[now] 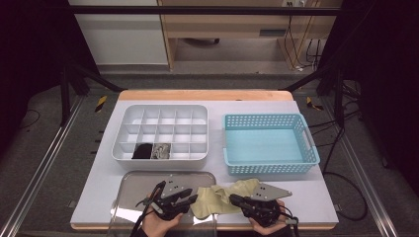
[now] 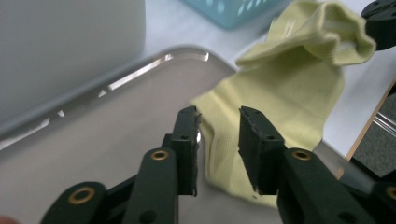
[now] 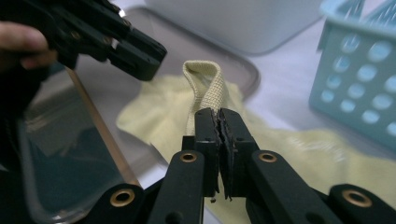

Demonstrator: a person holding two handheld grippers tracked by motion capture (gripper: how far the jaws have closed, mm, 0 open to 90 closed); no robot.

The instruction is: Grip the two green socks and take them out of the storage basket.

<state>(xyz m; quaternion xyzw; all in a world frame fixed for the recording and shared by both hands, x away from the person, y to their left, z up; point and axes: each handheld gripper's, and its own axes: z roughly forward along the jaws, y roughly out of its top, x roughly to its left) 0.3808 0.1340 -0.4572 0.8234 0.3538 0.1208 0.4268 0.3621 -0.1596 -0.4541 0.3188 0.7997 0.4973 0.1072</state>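
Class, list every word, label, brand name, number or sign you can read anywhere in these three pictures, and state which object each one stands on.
None: no readable text stands on anything.
White plastic divided organiser box: plain.
Light blue perforated plastic basket: plain.
Pale yellow knitted sock: no print or tag showing.
Shiny metal tray: plain.
Black claws, left and right: no markings legible.
Yellow-and-black striped tape on the floor: a warning pattern, no words.
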